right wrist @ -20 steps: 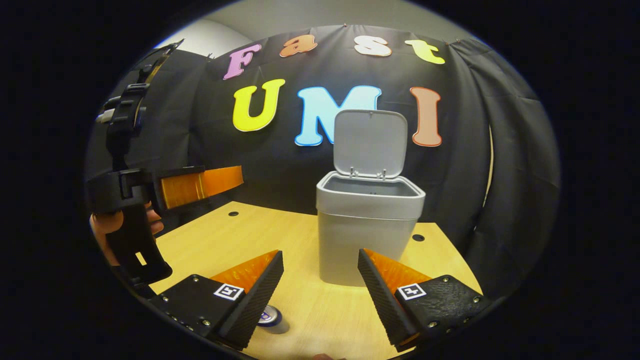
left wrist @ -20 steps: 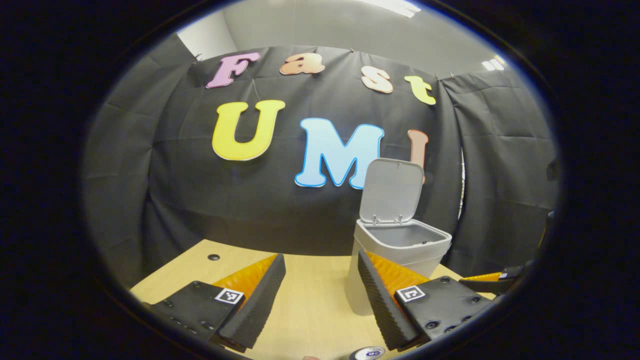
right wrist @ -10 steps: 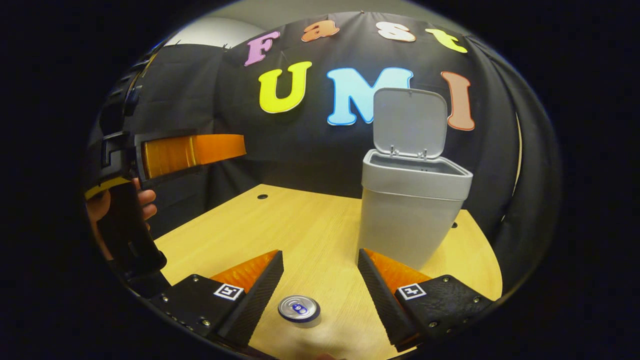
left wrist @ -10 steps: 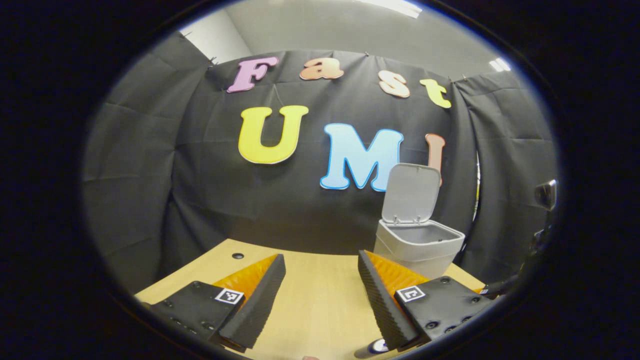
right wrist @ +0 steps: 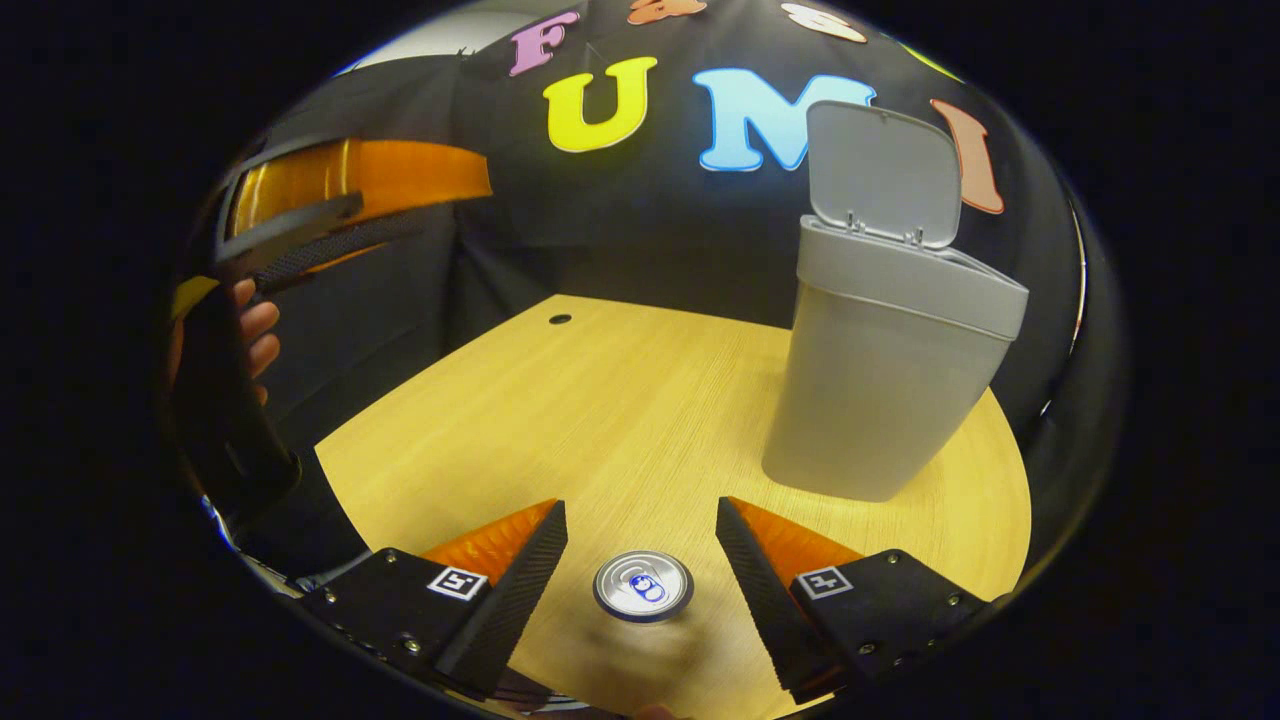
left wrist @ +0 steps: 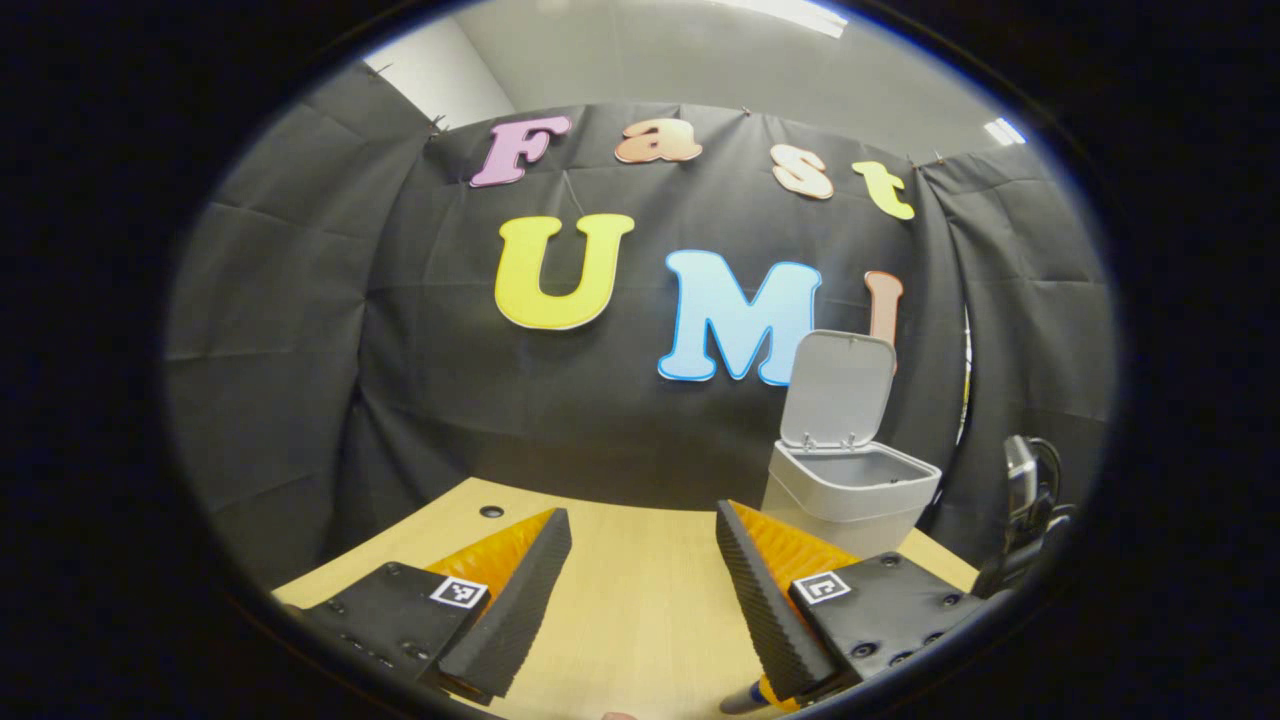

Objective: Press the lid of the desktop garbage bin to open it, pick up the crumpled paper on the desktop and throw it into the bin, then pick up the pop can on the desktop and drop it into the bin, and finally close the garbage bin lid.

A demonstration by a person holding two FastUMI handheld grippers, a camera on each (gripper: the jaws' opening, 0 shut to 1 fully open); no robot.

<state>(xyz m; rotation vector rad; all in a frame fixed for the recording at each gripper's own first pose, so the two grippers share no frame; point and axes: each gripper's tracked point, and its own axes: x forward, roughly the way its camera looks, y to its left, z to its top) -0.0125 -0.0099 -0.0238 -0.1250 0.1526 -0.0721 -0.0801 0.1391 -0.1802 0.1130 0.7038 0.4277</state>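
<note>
Right gripper (right wrist: 640, 560) was above the desk (right wrist: 560, 420), looking down, jaws wide apart and gripping nothing. The can (right wrist: 643, 586) stood upright on the desk, seen top-on, in the gap between the two fingers, touching neither. Whether the fingers were down at can height I couldn't tell.

Bin (right wrist: 885, 370) sat on the desk beyond the can, up and to the right in the right gripper view, well apart from it. Its lid (right wrist: 882, 175) was open, hinged up at the back, roughly upright against the cloth wall.

Left gripper (left wrist: 640, 575) was also spread open with nothing between its fingers, held over the desk (left wrist: 630, 610) and facing the wall. In its view the bin (left wrist: 850, 495) was ahead to the right, lid (left wrist: 838, 390) up. In the right gripper view the left gripper (right wrist: 330, 215) showed at far left, raised off the desk, with a hand (right wrist: 255, 335) on its handle.

Couldn't see inside the bin from either view.
</note>
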